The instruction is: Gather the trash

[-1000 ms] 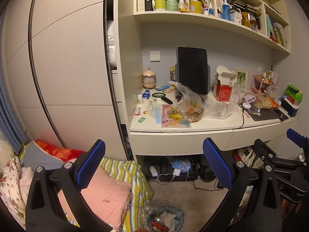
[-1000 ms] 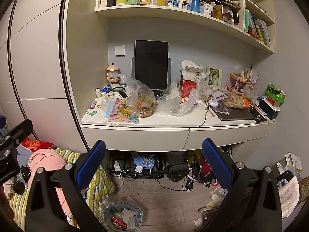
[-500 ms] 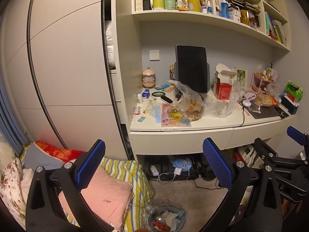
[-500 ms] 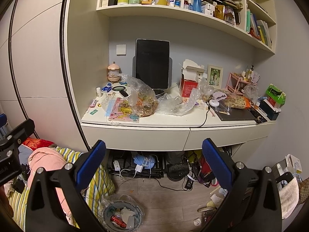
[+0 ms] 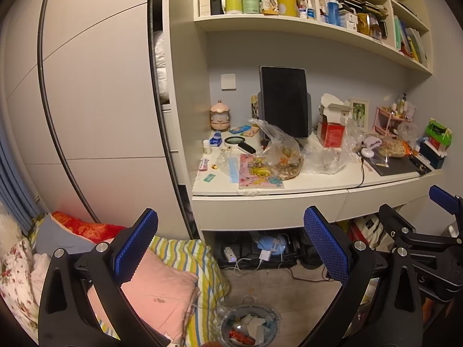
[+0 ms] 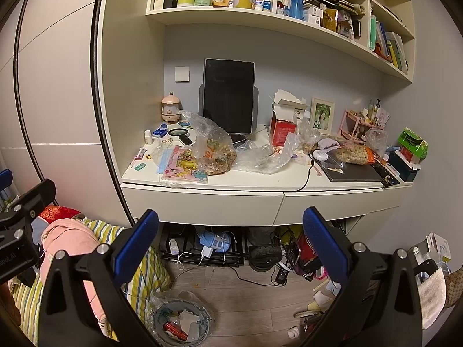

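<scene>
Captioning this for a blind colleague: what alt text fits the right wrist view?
Open right gripper, holding nothing, faces a cluttered white desk with plastic bags and a dark screen; a lined trash bin sits on the floor below.

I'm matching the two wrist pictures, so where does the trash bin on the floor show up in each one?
Left wrist: trash bin at the bottom edge, just right of centre, beside the striped bedding.
Right wrist: trash bin at the bottom, left of centre, on the wood floor.
Shared landmark: the dark monitor upright on the desk, above the bin in both.
</scene>
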Tool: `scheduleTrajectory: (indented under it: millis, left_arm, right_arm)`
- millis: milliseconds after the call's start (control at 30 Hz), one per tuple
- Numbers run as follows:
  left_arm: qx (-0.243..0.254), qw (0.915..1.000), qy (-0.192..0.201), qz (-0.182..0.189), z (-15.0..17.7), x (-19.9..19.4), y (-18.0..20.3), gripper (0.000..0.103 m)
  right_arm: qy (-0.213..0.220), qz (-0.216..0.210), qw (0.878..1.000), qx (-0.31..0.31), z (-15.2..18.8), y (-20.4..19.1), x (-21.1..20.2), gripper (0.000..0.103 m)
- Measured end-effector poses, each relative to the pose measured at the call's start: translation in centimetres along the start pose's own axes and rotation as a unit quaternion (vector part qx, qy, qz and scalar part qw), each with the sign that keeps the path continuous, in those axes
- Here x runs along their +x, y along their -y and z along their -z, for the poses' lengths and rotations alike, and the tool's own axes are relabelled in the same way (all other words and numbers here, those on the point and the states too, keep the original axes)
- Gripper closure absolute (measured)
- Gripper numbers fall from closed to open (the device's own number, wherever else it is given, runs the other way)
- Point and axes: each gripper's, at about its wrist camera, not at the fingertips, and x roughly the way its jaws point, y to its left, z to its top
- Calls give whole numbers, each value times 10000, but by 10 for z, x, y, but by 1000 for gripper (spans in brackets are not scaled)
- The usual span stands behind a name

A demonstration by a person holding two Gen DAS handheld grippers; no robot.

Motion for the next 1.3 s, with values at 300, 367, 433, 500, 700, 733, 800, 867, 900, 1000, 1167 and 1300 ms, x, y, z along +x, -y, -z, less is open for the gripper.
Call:
scheduleTrajectory:
  millis: [300,367,433,500,700,733,800,867,900,1000,1167,1300]
  left_arm:
    - [22,10000,-21,0,1,1,2,5]
    - [24,10000,-20,5,1,1,2,5]
    - [32,10000,-15,-4,1,1,2,5]
    - [32,10000,-16,-2,1,1,3,5]
    - [40,10000,-20,-2,2,1,4,5]
    - [44,10000,-18,-5,2,1,5,5]
    - [43,10000,-24,-2,2,1,5,5]
    - [50,10000,-30,-5,2,1,6,5]
    - [49,10000,-35,-7,3,1,6,5]
    - [53,10000,-50,-9,4,2,7,5]
    - [67,10000,-69,-16,5,3,8,5]
    - [88,9999,-118,-30,6,6,10,5]
  right_arm:
    - [-6,4,10000,-5,-2,0,0,6]
    - [-8,-2,10000,-1,-2,0,0,6]
    - [-10,2,10000,1,-3,1,0,6]
    - [-16,-1,10000,6,-3,1,0,6]
    - [-37,-3,10000,-2,-6,2,0,6]
    - [-33,-5,10000,-1,-5,2,0,6]
    - [-38,-10,10000,3,-5,4,1,6]
    - [-38,-7,10000,3,-4,3,1,6]
    - [-50,-8,10000,4,-4,4,2,6]
    - [-52,-1,10000,7,-3,5,2,6]
    - [-90,-13,10000,26,-1,7,5,6]
    - [-126,-16,9999,48,1,10,7,6]
